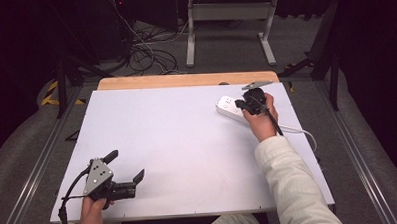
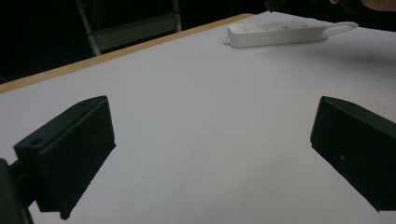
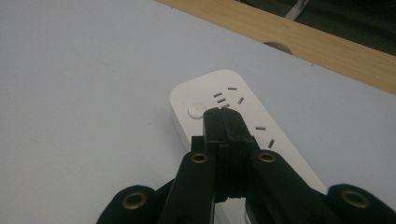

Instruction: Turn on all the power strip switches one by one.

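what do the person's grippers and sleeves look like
Both grippers are black with two blocky jaws. The left gripper carries a grey three-cornered plate and trails a black cable; the right gripper shows brass-coloured rivets at its linkage. The sleeves are cream-white knit.

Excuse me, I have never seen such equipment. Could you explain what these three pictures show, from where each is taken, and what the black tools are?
A person sits at a white table and holds a hand-operated tool with two black jaws in each hand.

The high view looks down from above the person. The left gripper rests near the table's front corner, jaws wide open and empty. The right gripper is over a white power strip at the far side.

The other two pictures come from small cameras riding on the grippers. The left gripper view looks across the table between its open jaws to the power strip. The right gripper view shows its jaws shut together, tips just above or on the strip, near its round button. Nothing is held.
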`<move>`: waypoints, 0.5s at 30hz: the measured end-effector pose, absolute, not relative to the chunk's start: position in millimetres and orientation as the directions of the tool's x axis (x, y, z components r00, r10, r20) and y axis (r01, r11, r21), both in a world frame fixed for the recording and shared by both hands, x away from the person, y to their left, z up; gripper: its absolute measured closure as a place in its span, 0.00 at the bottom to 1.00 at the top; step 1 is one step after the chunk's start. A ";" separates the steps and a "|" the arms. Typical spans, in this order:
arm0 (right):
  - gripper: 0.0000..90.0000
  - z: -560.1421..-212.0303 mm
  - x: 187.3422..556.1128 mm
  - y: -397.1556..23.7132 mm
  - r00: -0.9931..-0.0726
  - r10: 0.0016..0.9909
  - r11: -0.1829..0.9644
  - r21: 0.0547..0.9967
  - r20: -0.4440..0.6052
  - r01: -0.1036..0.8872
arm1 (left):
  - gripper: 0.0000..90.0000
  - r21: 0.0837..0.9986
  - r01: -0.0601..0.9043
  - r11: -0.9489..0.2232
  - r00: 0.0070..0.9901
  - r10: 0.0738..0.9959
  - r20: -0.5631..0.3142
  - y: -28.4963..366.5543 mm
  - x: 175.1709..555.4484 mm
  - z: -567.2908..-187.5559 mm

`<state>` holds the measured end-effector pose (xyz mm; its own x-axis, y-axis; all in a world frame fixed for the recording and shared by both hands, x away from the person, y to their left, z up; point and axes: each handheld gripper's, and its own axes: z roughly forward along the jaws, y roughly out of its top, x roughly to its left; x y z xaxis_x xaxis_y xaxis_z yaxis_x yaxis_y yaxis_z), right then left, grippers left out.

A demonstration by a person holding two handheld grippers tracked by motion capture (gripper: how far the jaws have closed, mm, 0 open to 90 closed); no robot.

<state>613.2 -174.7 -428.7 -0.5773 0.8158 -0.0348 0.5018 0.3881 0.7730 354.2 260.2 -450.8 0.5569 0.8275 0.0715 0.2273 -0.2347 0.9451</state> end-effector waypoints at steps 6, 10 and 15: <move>1.00 -437.8 619.8 -169.8 -0.573 0.819 0.400 0.753 -0.037 0.523 | 0.00 0.945 0.227 -0.235 0.557 0.827 0.072 260.8 354.3 -450.7; 1.00 -443.7 621.8 -169.0 -0.560 0.827 0.398 0.741 -0.035 0.542 | 0.00 0.945 0.226 -0.235 0.557 0.827 0.072 260.5 354.2 -450.7; 1.00 -446.9 623.5 -169.3 -0.549 0.835 0.392 0.740 -0.038 0.546 | 0.00 0.945 0.225 -0.236 0.558 0.827 0.074 260.8 354.0 -450.6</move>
